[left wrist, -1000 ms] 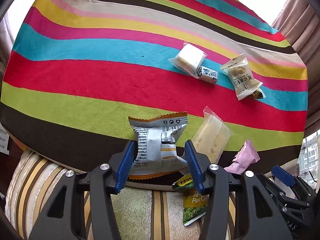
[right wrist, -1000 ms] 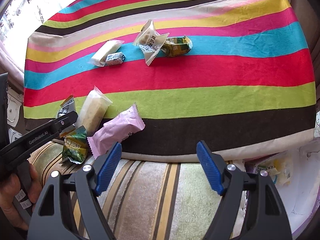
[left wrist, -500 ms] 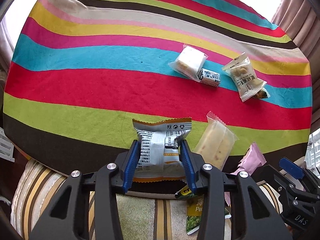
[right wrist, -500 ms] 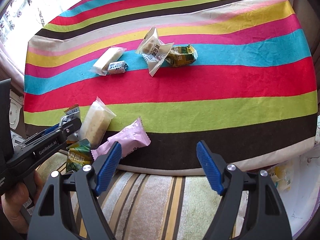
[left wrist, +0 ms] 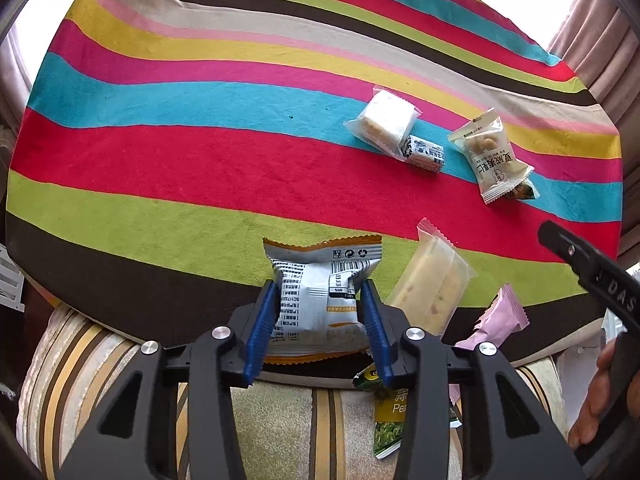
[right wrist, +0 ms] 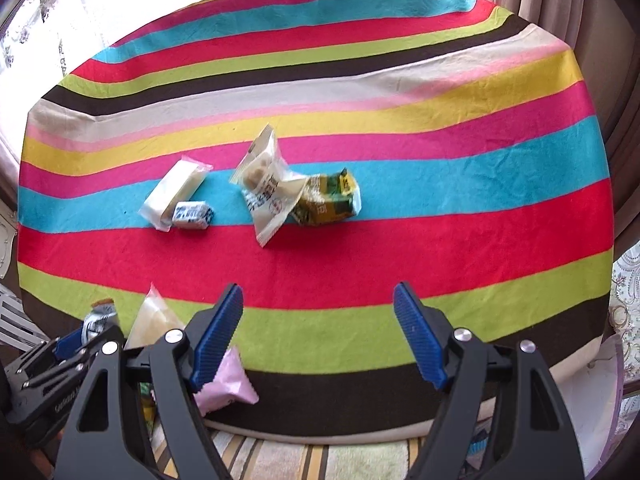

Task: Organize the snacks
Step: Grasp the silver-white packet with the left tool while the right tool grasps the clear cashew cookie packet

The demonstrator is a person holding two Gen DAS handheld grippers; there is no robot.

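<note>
Left gripper [left wrist: 320, 320] has just been closing, clenched on silver-and-orange foil snack packet [left wrist: 320, 292] at striped cloth's [left wrist: 200, 160] near edge | lift straight, keep squeeze steady | right gripper [right wrist: 318, 336] released, empty.

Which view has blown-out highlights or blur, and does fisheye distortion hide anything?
Left wrist: sharp, striped cloth bowed by the fisheye, window glare in the top corners. Right wrist: window whited out at top left, slight softness on the nut packet, dark vignette at the corners; nothing hidden.

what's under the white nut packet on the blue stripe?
A green snack packet lies partly under the white nut packet; its left end is covered. Anything else beneath can't be seen.
</note>
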